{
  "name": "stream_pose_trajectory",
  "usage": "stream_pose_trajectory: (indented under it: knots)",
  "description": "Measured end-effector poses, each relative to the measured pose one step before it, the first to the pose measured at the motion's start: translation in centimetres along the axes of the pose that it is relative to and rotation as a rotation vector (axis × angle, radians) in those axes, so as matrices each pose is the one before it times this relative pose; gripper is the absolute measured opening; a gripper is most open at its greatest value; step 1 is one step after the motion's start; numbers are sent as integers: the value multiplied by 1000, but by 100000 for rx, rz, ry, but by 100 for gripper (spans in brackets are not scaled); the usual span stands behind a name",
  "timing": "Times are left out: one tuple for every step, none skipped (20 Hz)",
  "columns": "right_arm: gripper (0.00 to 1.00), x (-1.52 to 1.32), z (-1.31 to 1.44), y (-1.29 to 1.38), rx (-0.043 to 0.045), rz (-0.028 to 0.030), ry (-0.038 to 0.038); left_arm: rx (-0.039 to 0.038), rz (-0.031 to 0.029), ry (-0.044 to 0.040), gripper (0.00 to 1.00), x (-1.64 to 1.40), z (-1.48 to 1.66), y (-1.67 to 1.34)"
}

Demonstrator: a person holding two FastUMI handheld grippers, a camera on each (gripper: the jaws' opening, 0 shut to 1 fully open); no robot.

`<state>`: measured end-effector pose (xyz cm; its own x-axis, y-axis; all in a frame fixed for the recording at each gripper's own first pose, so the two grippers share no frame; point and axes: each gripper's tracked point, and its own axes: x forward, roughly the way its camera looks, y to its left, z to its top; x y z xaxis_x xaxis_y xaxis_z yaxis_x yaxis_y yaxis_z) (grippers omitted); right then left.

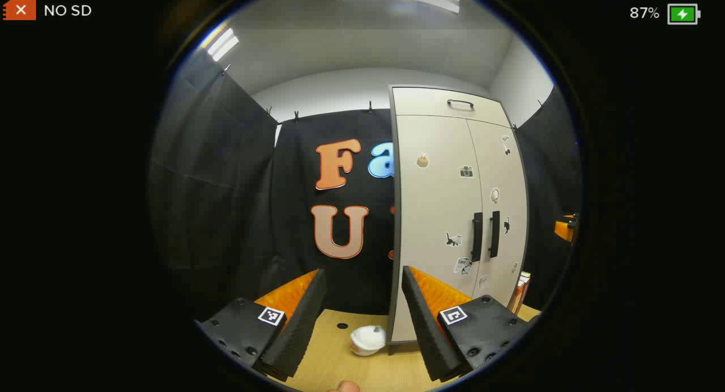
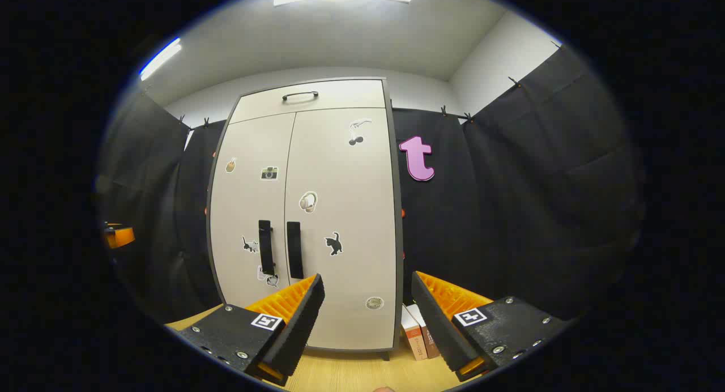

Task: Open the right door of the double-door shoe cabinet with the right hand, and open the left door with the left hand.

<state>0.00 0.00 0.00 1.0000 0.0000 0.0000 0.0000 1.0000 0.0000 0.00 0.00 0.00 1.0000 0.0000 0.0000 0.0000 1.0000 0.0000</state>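
In front of closed shoe cabinet (image 2: 306,211): left claw (image 1: 362,301), right claw (image 2: 365,307) wide, empty; stickers too small to identify

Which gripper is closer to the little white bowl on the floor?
Left. The white bowl lies just ahead of the left gripper, between its open fingers. The right gripper faces the cabinet doors instead.

We saw open air btwn both grippers and the shoe cabinet (image 2: 306,211); nothing stood in front of its two closed doors or the paired handles (image 2: 280,247) at the centre seam. On the worktop (image 1: 334,358), a white bowl (image 1: 367,340) sat just beside the cabinet's left foot. Small boxes (image 2: 418,329) stood touching its right side. Black cloth wall (image 2: 510,211) hung close behind and on both sides.
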Motion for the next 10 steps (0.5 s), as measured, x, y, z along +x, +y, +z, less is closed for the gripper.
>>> stream_pose_trajectory:
  knots:
    - [94,-125,58,-136,83,-259,242,-103,-761,-122,81,-4,58,-278]
    - [94,-57,95,-103,-190,-150,28,-231,-300,-283,81,-57,187,-203]
    - [94,-56,133,-148,-403,-269,29,-131,0,-179,81,46,105,-53]
    - [94,-203,81,-123,-446,-424,-50,262,275,-352,81,-142,217,-19]
    - [94,-2,184,-42,-489,-65,-306,490,-59,-729,81,-141,157,32]
    - [94,-53,49,-92,-322,-209,-68,490,-85,-955,81,58,373,-134]
    - [94,-79,41,-45,1,-29,-70,97,394,-777,81,-145,344,124]
    - [94,-81,31,2,190,-65,-6,67,-41,-455,81,24,229,32]
    - [94,-94,44,-35,201,-29,-160,129,-101,-256,81,-185,147,-35]
    - [94,-42,72,-16,42,-99,-79,-23,180,-207,81,12,194,64]
